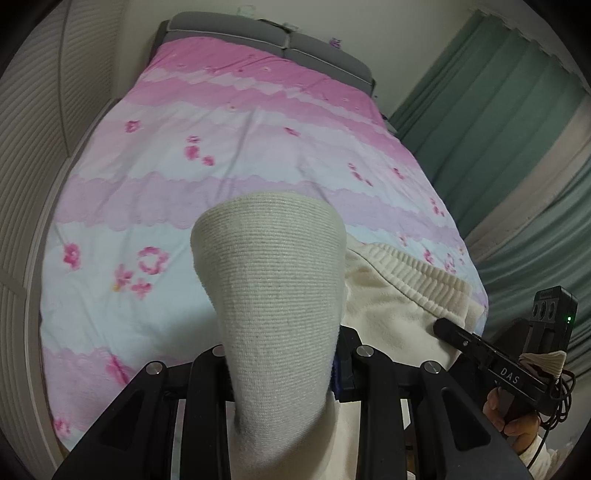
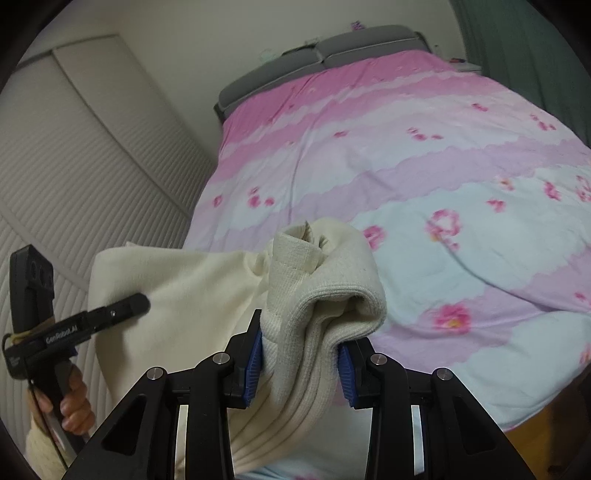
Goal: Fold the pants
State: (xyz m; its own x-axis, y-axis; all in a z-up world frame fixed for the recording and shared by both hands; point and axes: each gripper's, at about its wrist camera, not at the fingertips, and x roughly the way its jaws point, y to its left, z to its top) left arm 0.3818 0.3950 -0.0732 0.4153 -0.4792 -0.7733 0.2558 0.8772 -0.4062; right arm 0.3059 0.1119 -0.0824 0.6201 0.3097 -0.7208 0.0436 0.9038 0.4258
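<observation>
Cream pants (image 1: 269,277) hang between my two grippers over the near end of a bed. In the left wrist view, my left gripper (image 1: 284,363) is shut on a ribbed end of the pants that bulges up and hides the fingertips. The elastic waistband (image 1: 424,273) lies to the right, where my right gripper (image 1: 454,332) reaches into the cloth. In the right wrist view, my right gripper (image 2: 300,365) is shut on a thick bunch of pants (image 2: 184,288), with the blue pads (image 2: 254,369) pressing both sides. My left gripper (image 2: 125,306) shows at the left, held by a hand (image 2: 74,402).
A pink and pale blue floral quilt (image 1: 221,147) covers the bed, with a grey headboard (image 1: 258,33) at the far end. Green curtains (image 1: 498,129) hang along one side and a white ribbed wardrobe (image 1: 37,147) stands along the other. Wooden floor (image 2: 546,417) shows beside the bed's near corner.
</observation>
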